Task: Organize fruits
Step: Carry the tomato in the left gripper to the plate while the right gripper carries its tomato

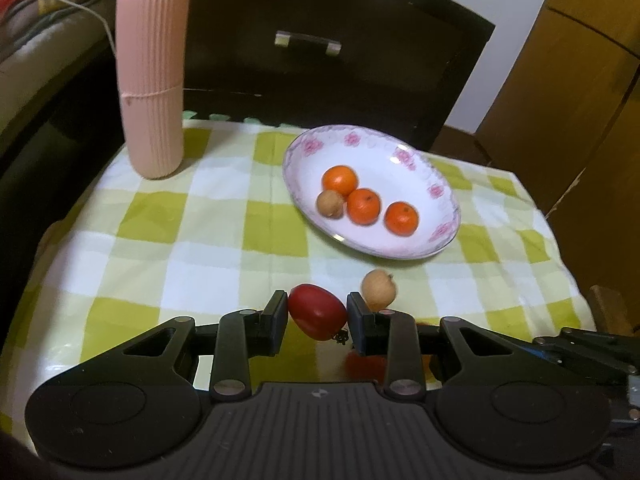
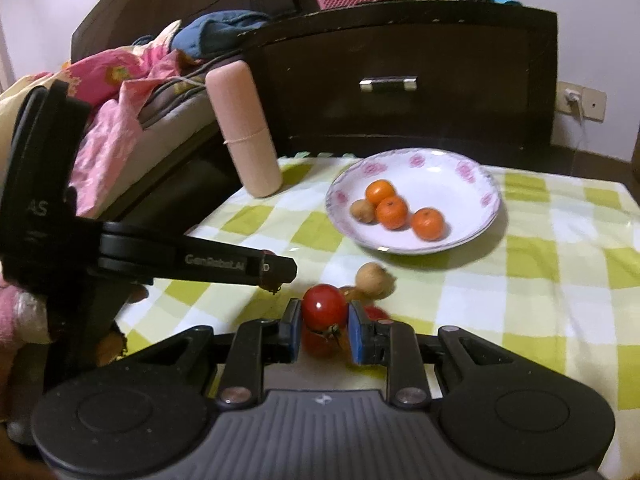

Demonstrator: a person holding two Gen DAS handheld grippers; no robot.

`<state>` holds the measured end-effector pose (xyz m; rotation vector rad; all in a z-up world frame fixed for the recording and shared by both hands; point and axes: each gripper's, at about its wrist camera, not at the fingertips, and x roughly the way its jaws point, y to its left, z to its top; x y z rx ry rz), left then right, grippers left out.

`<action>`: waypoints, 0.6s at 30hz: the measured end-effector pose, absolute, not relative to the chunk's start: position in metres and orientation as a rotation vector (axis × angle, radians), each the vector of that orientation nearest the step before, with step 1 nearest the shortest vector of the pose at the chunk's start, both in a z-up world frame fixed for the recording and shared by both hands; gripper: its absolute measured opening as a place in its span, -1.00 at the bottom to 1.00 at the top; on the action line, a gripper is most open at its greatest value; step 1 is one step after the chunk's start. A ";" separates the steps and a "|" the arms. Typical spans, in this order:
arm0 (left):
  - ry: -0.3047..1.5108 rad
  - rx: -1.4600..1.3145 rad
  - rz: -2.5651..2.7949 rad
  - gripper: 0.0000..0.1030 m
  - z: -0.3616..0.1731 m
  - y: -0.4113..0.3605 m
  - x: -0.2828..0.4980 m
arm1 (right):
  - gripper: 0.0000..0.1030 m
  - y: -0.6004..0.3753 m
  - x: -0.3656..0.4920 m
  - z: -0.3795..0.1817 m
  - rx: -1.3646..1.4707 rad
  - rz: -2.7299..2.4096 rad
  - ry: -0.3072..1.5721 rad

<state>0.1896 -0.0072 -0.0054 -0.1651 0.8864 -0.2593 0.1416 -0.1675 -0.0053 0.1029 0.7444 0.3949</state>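
My left gripper (image 1: 317, 312) is shut on a red tomato (image 1: 317, 311), held low over the checked cloth. My right gripper (image 2: 324, 316) is shut on another red tomato (image 2: 324, 305); more red fruit (image 2: 376, 314) lies under and beside it. A tan longan (image 1: 379, 289) lies on the cloth just beyond the fingers, also in the right wrist view (image 2: 374, 275). The white floral plate (image 1: 404, 152) holds three oranges (image 1: 363, 206) and one longan (image 1: 330, 203); it also shows in the right wrist view (image 2: 452, 176). The left gripper's arm (image 2: 192, 266) crosses the right view's left side.
A tall pink ribbed container (image 1: 153, 80) stands at the table's far left. A dark wooden drawer unit (image 1: 320, 68) stands behind the table. A bed with pink bedding (image 2: 108, 92) is on the left. A wooden cabinet (image 1: 580, 80) stands at the right.
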 end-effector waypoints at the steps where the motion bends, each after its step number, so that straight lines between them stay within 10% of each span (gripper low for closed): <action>1: 0.883 -0.171 -0.265 -0.23 -0.004 -0.009 0.191 | -0.39 -0.169 0.143 -0.004 0.106 0.390 0.740; 18: 0.838 -0.159 -0.273 -0.20 0.001 -0.020 0.228 | -0.38 -0.212 0.195 -0.007 0.195 0.269 0.711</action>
